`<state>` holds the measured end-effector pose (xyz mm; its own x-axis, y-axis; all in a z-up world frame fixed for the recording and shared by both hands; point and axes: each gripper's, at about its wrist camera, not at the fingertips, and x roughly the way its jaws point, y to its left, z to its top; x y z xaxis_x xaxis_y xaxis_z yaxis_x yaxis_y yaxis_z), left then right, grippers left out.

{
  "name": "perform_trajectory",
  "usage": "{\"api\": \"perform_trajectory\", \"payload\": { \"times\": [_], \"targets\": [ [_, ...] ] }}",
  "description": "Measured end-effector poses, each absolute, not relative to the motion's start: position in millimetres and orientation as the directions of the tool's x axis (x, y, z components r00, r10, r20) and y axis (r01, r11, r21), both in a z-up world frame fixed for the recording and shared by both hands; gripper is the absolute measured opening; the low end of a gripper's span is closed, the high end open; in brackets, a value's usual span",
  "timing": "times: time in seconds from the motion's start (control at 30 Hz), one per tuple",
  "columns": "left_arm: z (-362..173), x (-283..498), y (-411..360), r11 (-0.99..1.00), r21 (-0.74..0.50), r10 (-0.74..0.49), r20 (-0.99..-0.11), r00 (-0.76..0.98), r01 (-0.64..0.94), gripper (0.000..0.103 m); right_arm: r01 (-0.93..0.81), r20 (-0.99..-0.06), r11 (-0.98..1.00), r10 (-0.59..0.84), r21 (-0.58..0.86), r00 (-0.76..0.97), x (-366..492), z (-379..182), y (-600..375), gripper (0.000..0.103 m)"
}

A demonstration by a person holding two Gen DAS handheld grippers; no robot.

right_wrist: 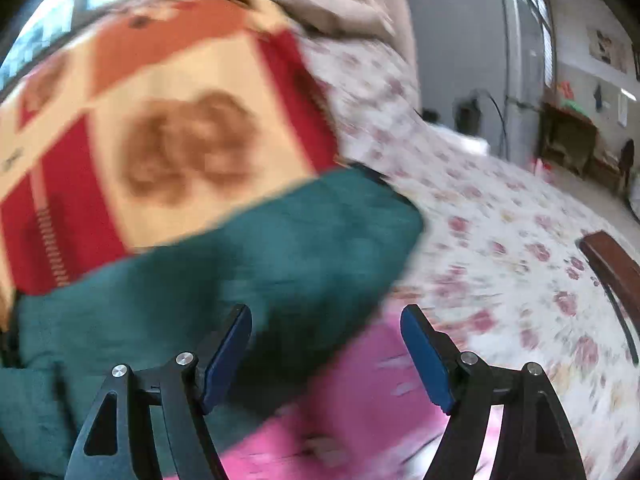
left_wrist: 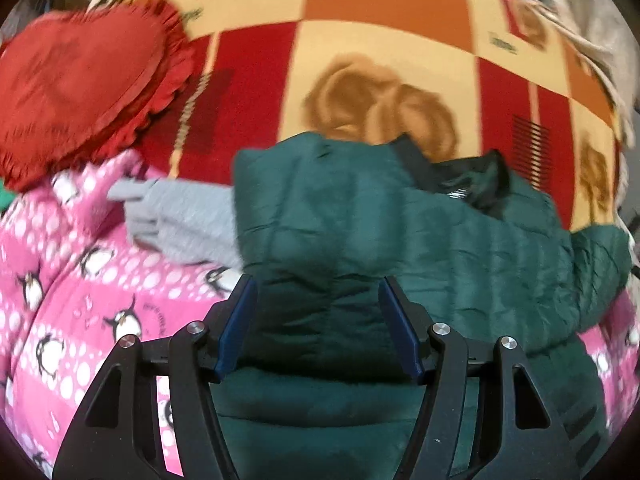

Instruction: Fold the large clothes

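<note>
Listing from the left of the left wrist view: a red heart-shaped cushion with a ruffled edge (left_wrist: 80,84) lay at the upper left, resting partly on a pink fleece blanket printed with penguins and white dots (left_wrist: 72,280). Beside it, a grey knitted garment (left_wrist: 180,220) lay on the pink blanket, its right end tucked under a dark green quilted puffer jacket (left_wrist: 400,240). That jacket lay bunched across the middle, its black collar lining showing near the top. Beyond it spread a red, orange and cream blanket with brown rose motifs (left_wrist: 360,60). The left gripper (left_wrist: 318,328) hovered over the jacket, its blue-padded fingers (left_wrist: 236,328) spread apart with jacket fabric visible between them; contact could not be told.

In the blurred right wrist view, the rose blanket (right_wrist: 160,120) sat at the left, the green jacket (right_wrist: 240,260) below it, the pink blanket (right_wrist: 340,420) under the right gripper (right_wrist: 326,356), whose fingers (right_wrist: 228,352) stood spread and held nothing. A white floral bed sheet (right_wrist: 500,240) filled the right.
</note>
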<state>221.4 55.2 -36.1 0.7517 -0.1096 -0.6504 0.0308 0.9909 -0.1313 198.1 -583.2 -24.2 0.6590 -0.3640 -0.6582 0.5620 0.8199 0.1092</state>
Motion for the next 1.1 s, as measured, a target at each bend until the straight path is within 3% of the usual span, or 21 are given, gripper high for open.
{"api": "perform_trajectory", "payload": {
  "times": [0.2, 0.4, 0.43, 0.5, 0.53, 0.6, 0.73, 0.9, 1.1],
  "targets": [
    [-46.2, 219.3, 33.9, 0.992, -0.087, -0.124, -0.663, 0.738, 0.088, 0.063, 0.474, -0.684, 0.788, -0.094, 0.393, 0.723, 214.1, -54.8, -659.1, 0.075],
    [-57.8, 223.9, 21.8, 0.993, -0.071, -0.117, -0.684, 0.72, 0.094, 0.063, 0.37, -0.583, 0.769, 0.004, 0.521, 0.812, 237.4, -56.8, -679.8, 0.075],
    [-59.0, 225.4, 21.1, 0.993, -0.075, -0.119, -0.686, 0.717, 0.093, 0.063, 0.37, -0.577, 0.768, -0.001, 0.523, 0.817, 240.2, -55.5, -680.0, 0.073],
    [-60.6, 226.4, 20.3, 0.993, -0.075, -0.116, -0.689, 0.715, 0.089, 0.063, 0.389, -0.571, 0.758, -0.027, 0.523, 0.82, 243.2, -56.2, -681.6, 0.057],
    [-61.6, 227.0, 20.7, 0.993, -0.076, -0.116, -0.691, 0.713, 0.087, 0.063, 0.414, -0.572, 0.745, -0.053, 0.523, 0.819, 240.3, -56.7, -683.1, 0.041],
    [-62.8, 228.8, 22.5, 0.993, -0.084, -0.117, -0.698, 0.707, 0.082, 0.063, 0.445, -0.555, 0.74, -0.116, 0.505, 0.824, 228.6, -48.8, -679.7, 0.03],
    [-62.2, 229.8, 29.3, 0.994, -0.096, -0.104, -0.703, 0.704, 0.052, 0.063, 0.503, -0.568, 0.764, -0.222, 0.404, 0.793, 202.2, -25.9, -664.7, 0.023],
    [-60.5, 230.6, 42.4, 0.991, -0.134, -0.112, -0.714, 0.691, 0.022, 0.063, 0.566, -0.56, 0.768, -0.339, 0.3, 0.756, 159.6, 8.9, -635.3, 0.022],
    [-56.7, 221.7, 47.7, 0.989, -0.146, -0.111, -0.718, 0.687, 0.007, 0.063, 0.527, -0.482, 0.768, -0.329, 0.364, 0.812, 106.4, 38.7, -559.5, 0.022]
  ]
}}
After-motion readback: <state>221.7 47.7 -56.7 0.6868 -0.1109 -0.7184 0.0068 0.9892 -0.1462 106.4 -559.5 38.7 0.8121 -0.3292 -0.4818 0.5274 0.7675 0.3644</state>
